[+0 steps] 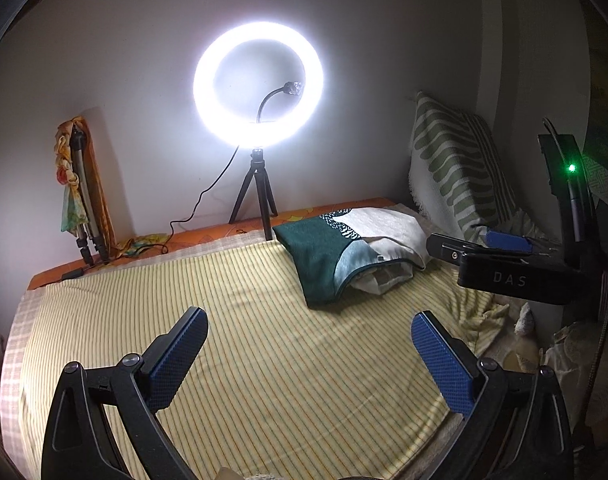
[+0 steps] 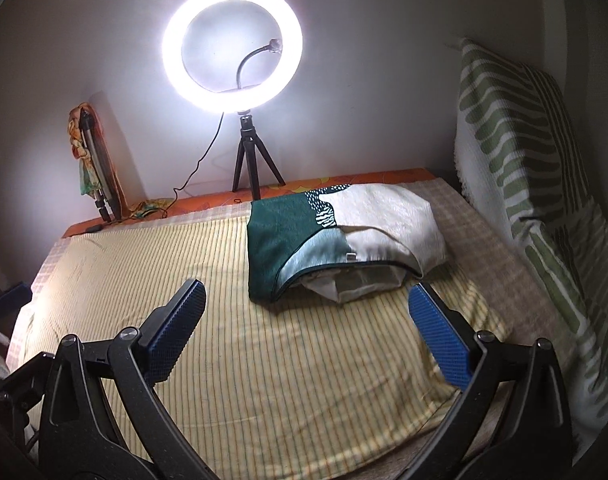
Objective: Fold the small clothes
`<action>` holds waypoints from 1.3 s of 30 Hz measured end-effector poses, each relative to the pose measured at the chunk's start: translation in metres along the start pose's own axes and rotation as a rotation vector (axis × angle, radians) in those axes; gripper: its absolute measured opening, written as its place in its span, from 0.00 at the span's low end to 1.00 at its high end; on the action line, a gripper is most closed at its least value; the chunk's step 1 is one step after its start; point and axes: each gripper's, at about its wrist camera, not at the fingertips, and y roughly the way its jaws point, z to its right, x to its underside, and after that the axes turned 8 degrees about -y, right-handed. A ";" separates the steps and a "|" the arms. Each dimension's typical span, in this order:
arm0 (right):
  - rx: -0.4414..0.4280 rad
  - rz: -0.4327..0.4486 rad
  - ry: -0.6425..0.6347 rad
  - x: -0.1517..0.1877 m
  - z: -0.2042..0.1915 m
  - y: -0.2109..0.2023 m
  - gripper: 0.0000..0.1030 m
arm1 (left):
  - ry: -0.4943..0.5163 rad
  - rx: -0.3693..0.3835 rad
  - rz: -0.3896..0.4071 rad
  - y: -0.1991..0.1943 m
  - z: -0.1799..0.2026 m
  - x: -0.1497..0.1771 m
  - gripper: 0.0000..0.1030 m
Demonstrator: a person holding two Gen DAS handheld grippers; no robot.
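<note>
A folded small garment, dark green, pale blue and cream with a dotted print, lies at the far right of the yellow striped sheet; it also shows in the right wrist view. My left gripper is open and empty, held above the sheet, short of the garment. My right gripper is open and empty, just in front of the garment's near edge. The right gripper's body shows at the right in the left wrist view.
A lit ring light on a small tripod stands at the bed's far edge by the wall, its cable trailing left. A folded tripod with a scarf leans at the back left. A green-and-white striped cushion stands on the right.
</note>
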 end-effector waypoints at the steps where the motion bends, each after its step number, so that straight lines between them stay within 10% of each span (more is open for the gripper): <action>1: 0.002 0.003 0.015 0.003 0.000 0.000 1.00 | 0.000 0.000 0.002 -0.002 0.000 0.002 1.00; 39: 0.049 -0.078 0.080 0.041 0.010 0.062 1.00 | 0.066 -0.138 -0.089 0.019 -0.012 0.043 1.00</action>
